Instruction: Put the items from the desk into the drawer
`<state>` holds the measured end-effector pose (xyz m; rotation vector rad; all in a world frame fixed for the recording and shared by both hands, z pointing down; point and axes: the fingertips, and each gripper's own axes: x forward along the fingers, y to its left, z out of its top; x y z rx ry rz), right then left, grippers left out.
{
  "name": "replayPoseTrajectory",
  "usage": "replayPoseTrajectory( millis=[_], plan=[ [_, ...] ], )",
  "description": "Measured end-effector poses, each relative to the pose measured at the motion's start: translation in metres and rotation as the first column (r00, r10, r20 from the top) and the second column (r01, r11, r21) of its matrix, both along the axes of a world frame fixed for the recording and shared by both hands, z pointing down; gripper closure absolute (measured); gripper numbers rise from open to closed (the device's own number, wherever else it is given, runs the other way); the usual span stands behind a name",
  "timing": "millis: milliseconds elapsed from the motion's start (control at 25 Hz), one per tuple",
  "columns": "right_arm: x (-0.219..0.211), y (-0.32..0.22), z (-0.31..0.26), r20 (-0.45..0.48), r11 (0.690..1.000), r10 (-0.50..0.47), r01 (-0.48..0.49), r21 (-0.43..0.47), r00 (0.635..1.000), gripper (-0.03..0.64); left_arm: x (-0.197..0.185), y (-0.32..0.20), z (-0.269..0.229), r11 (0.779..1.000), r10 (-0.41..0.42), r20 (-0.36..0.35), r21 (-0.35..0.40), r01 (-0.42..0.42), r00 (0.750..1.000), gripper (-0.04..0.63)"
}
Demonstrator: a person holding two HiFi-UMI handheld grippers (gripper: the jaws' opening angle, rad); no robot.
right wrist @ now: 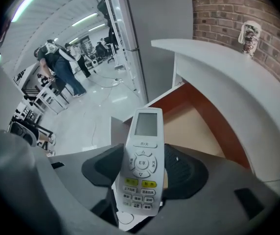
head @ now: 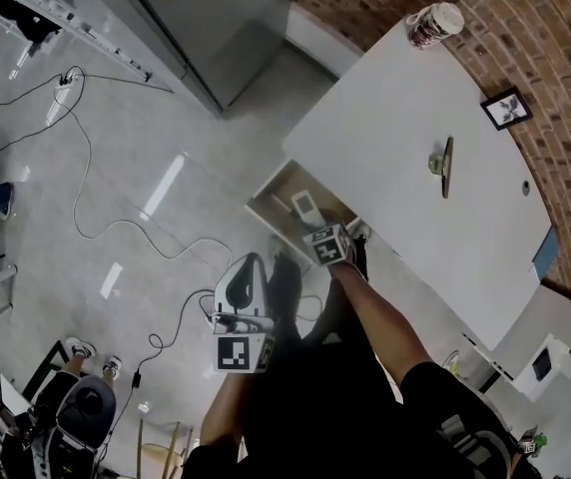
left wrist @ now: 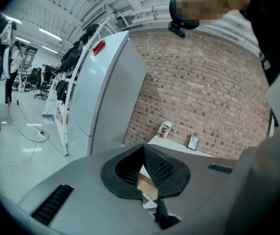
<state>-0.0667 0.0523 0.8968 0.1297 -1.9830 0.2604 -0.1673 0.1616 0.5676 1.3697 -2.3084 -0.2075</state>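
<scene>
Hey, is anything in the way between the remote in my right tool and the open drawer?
Nothing visible. The remote is clamped in the right tool by the open drawer, and the part of the drawer floor that shows is bare.
</scene>
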Motion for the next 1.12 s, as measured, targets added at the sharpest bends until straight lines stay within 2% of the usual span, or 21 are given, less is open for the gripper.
replayPoseTrajectory(
  millis=[440,760,1120],
  plan=[
    [0.003,-0.021,0.086,-0.095,0.998,0.062,-0.064,-0.02,0.994,0.362,0.004,0.005,0.066,0.996,-0.019,-0.055,-0.084,0.015,0.998,0.601],
    [0.006,-0.023,0.126,-0.166,0.997,0.066,-0.074,-0.037,0.984,0.362,0.004,0.004,0.08,0.995,-0.014,-0.058,-0.095,0.009,0.998,0.601],
    [0.011,-0.025,0.162,-0.184,0.995,0.08,-0.089,-0.044,0.98,0.362,-0.001,0.009,0.094,0.994,-0.031,-0.083,-0.105,0.022,0.996,0.601]
  ],
)
